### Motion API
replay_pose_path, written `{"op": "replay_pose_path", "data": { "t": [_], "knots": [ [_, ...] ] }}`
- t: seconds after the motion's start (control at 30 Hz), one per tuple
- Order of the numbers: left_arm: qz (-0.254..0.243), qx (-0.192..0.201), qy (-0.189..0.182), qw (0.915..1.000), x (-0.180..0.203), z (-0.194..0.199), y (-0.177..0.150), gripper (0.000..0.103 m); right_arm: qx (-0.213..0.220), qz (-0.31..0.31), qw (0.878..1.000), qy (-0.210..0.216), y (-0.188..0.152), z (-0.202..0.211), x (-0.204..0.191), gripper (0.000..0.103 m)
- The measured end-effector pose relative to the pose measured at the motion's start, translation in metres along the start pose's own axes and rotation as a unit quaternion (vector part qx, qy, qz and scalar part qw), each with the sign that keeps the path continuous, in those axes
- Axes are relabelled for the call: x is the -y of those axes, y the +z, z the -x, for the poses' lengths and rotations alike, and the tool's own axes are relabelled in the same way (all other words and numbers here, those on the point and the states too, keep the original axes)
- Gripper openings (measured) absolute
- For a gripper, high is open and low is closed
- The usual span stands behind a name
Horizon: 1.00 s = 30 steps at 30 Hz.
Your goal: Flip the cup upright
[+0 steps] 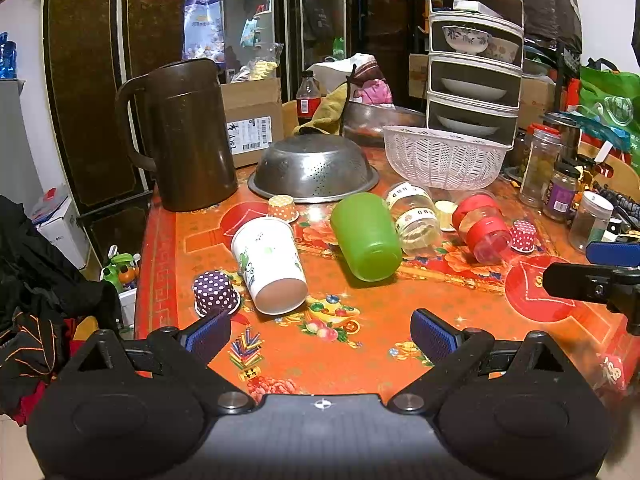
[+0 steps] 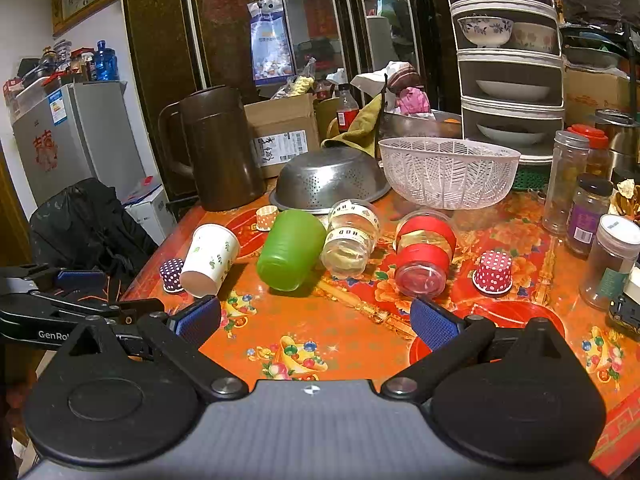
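Several cups lie on their sides on the orange table (image 1: 360, 344): a white paper cup (image 1: 270, 266) (image 2: 210, 260), a green plastic cup (image 1: 366, 236) (image 2: 290, 250), a clear cup with a labelled band (image 1: 414, 216) (image 2: 352, 240) and a clear cup with red bands (image 1: 482, 228) (image 2: 424, 254). My left gripper (image 1: 320, 338) is open and empty, hovering just in front of the white and green cups. My right gripper (image 2: 316, 324) is open and empty, in front of the green and red-banded cups. Each gripper shows at the edge of the other's view.
Small dotted paper cups stand upside down: purple (image 1: 216, 294), orange (image 1: 282, 208), red (image 1: 523, 236). Behind are a brown jug (image 1: 188, 136), an overturned steel colander (image 1: 314, 168), a white basket (image 1: 442, 156), a tiered dish rack (image 1: 474, 68) and jars (image 1: 560, 190) at right.
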State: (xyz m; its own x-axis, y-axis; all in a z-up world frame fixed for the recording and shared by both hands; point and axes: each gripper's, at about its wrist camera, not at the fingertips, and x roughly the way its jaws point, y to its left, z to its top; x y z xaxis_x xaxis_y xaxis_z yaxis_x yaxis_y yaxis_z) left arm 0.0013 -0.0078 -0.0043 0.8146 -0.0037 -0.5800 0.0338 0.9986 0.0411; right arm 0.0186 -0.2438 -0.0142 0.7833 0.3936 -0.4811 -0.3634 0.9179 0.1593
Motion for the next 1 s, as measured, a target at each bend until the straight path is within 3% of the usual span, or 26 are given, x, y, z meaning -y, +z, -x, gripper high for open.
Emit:
{"op": "replay_pose_path", "data": {
  "t": [1.0],
  "knots": [
    [0.006, -0.003, -0.001, 1.0000, -0.0035, 0.0000, -0.0004, 0.098, -0.009, -0.008, 1.000, 0.004, 0.0000, -0.0045, -0.0004, 0.102]
  ]
}}
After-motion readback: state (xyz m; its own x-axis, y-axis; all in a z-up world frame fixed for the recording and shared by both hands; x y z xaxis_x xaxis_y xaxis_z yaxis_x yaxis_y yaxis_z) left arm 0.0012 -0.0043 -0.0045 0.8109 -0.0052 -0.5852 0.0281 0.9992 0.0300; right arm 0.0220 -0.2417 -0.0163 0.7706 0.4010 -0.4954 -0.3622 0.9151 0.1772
